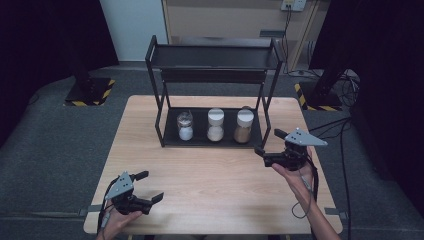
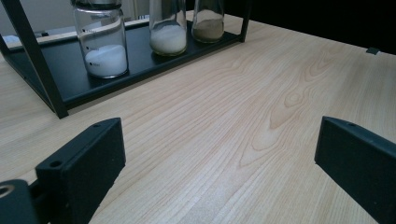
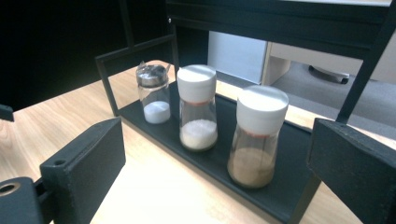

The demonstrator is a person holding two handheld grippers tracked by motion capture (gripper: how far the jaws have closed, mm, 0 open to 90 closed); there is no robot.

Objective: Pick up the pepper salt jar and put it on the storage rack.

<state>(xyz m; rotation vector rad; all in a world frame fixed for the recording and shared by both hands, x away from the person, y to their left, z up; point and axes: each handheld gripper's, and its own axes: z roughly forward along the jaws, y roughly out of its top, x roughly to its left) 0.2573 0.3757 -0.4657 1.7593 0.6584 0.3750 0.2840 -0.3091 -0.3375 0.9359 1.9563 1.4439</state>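
Looks like a reach for the brown-powder jar on the rack bottom shelf, rightmost of three – best to come in level and grab below the white cap. Right gripper just off the rack's right front leg, jaws wide apart, aimed inward. Left gripper well short of the rack near the table front edge – jaws apart too, empty.

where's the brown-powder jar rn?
High view: the brown-powder jar stands upright at the right end of the black rack's bottom shelf, beside the white-capped middle jar, nearest the right tool.
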